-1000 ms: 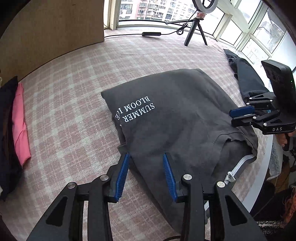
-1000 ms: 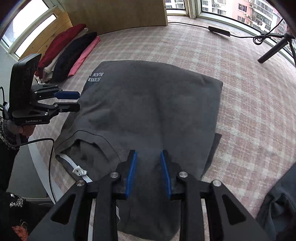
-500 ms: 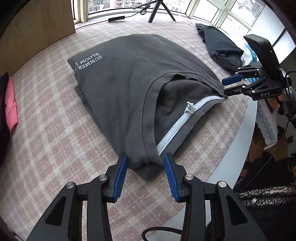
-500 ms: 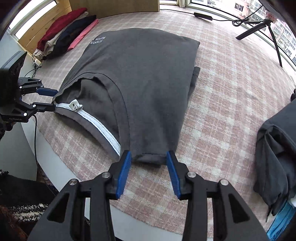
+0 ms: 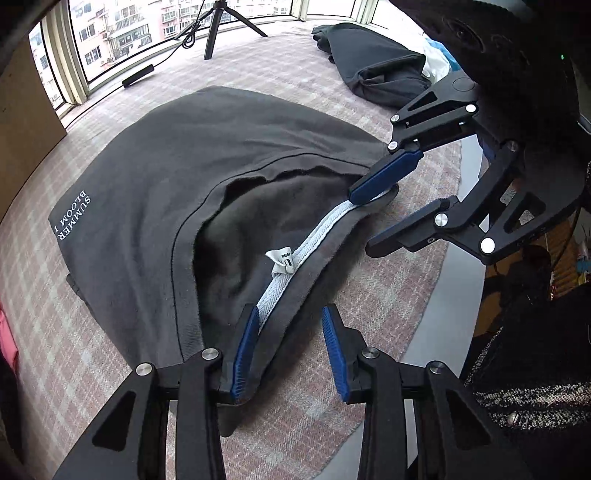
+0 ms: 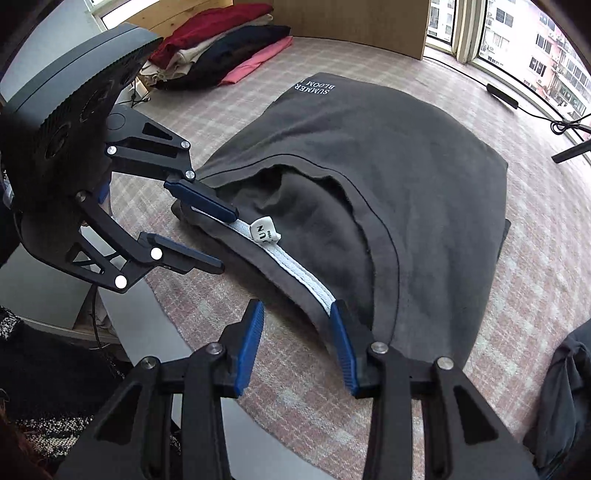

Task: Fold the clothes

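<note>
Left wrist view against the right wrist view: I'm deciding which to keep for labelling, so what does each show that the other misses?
Only the left wrist view: a tripod and a crumpled dark garment.
Only the right wrist view: stacked folded clothes by the wooden panel.
Both: the dark grey T-shirt with its white neck tape, the left claw and right claw at its collar, closing.

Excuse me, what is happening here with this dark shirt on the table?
A person is folding a dark grey sweatshirt with white lettering on a table with a pink checked cloth. The left gripper and the right gripper are at the two ends of its neckline, where the white inner tape shows. Both pairs of jaws are closing around the collar fabric, but no firm grip shows yet.
</note>
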